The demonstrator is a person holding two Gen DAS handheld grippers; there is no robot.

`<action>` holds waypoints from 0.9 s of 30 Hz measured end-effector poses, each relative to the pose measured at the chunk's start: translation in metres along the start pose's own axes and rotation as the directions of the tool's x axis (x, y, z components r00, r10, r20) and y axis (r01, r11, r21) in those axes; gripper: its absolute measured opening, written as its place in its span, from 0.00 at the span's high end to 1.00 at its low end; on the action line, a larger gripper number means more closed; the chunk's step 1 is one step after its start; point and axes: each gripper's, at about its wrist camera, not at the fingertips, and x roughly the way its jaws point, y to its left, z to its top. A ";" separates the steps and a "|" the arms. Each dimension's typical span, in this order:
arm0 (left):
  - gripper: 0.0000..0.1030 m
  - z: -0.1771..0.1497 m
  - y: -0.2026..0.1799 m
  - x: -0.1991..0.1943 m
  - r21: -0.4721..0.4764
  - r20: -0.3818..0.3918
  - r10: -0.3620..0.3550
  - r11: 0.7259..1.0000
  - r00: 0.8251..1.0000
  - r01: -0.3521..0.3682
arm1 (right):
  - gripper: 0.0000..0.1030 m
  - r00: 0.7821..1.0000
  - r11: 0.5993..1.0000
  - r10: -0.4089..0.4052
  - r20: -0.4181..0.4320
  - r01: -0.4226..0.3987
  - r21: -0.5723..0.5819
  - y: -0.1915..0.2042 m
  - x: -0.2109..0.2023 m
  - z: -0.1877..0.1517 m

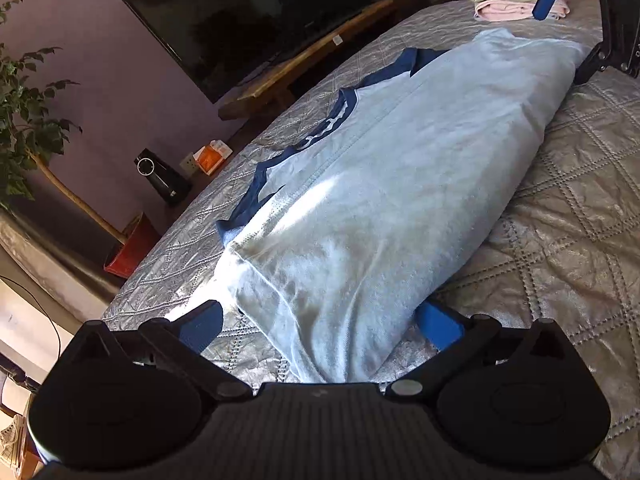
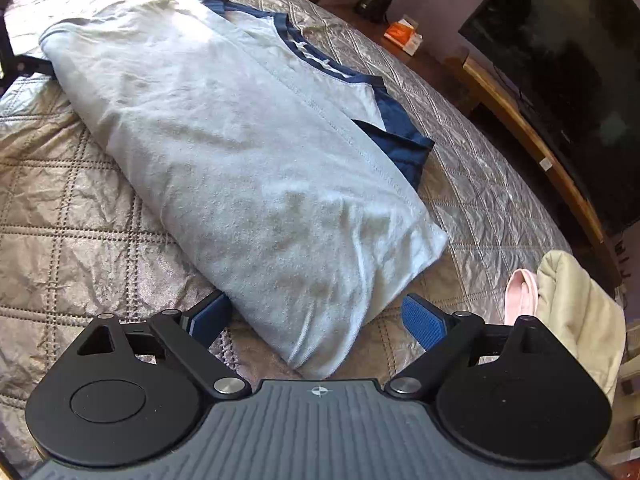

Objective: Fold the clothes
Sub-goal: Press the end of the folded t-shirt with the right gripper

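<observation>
Left gripper fingers spread wide, straddling the near end of the folded shirt without pinching it; blue pads sit either side of the cloth, on the bed. Right gripper same posture at the opposite end, fingers wide, nothing held. Shirt: pale blue with navy trim, lying as a long narrow band across the quilted silver bedspread, sleeves and collar poking out along one long edge. Judged light, limp, soft cotton (will sag and slide on the shiny quilt if dragged), so no stiffness to rely on. Best hold is probably the layered corners at each short end, pinching all layers together so the fold does not come apart. Further off, a stack of folded clothes, cream over pink, near the bed's edge. Beyond the bed: a dark television on a wooden bench, a potted plant.
</observation>
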 end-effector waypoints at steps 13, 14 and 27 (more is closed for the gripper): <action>0.10 0.001 -0.002 -0.003 0.075 0.038 -0.034 0.997 0.999 0.031 | 0.41 0.978 0.979 -0.118 0.173 0.144 -0.147 0.018 -0.007 -0.020; 0.14 0.002 0.004 -0.001 0.038 0.021 -0.074 0.997 0.997 0.073 | 0.44 0.979 0.977 -0.110 0.174 0.138 -0.160 0.018 -0.004 -0.019; 0.62 0.003 0.019 0.003 -0.080 -0.027 -0.277 0.958 0.961 0.274 | 0.47 0.977 0.980 -0.086 0.193 0.118 -0.161 0.018 0.002 -0.017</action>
